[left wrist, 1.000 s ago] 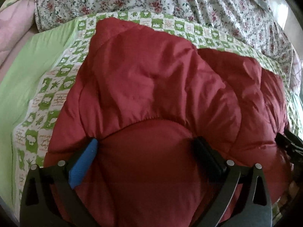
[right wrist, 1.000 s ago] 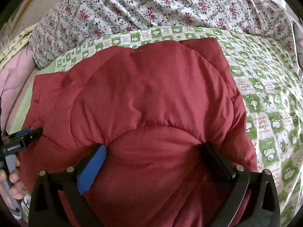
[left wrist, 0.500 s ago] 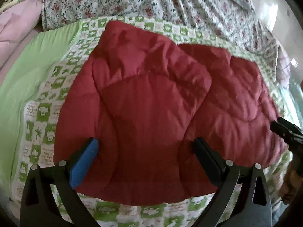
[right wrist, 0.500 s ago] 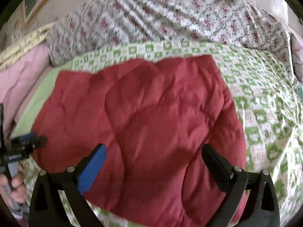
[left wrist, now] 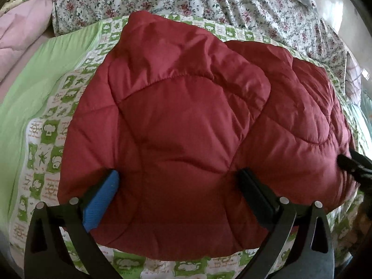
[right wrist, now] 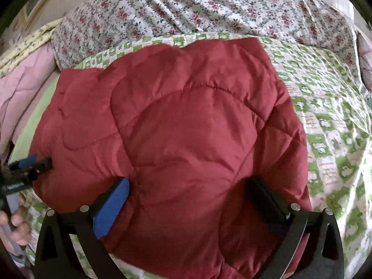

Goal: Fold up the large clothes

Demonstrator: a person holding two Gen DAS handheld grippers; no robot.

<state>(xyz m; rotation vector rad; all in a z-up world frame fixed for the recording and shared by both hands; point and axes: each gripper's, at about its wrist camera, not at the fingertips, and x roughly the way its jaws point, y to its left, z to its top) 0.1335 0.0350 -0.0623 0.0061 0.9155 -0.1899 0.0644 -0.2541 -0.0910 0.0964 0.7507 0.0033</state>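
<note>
Red quilted padded jacket lies folded in a puffy bundle on the green-and-white checked bed sheet, roughly mid-bed, a doubled-over flap on top with a curved stitched seam across it. Left gripper has its fingers spread wide, blue pad on one side and black pad on the other, hanging over the near edge of the jacket; nothing is pinched between them, so it reads as released. Right gripper is the same: fingers wide apart over the near edge of the jacket, no fabric clamped. From the right wrist view, the left gripper's tips sit at the jacket's left edge, with a hand on its handle. From the left wrist view, the right gripper's dark tip is touching or just beside the jacket's right edge; can't tell which. Floral-print white bedding is bunched behind the sheet, pink quilted blanket to the left.
</note>
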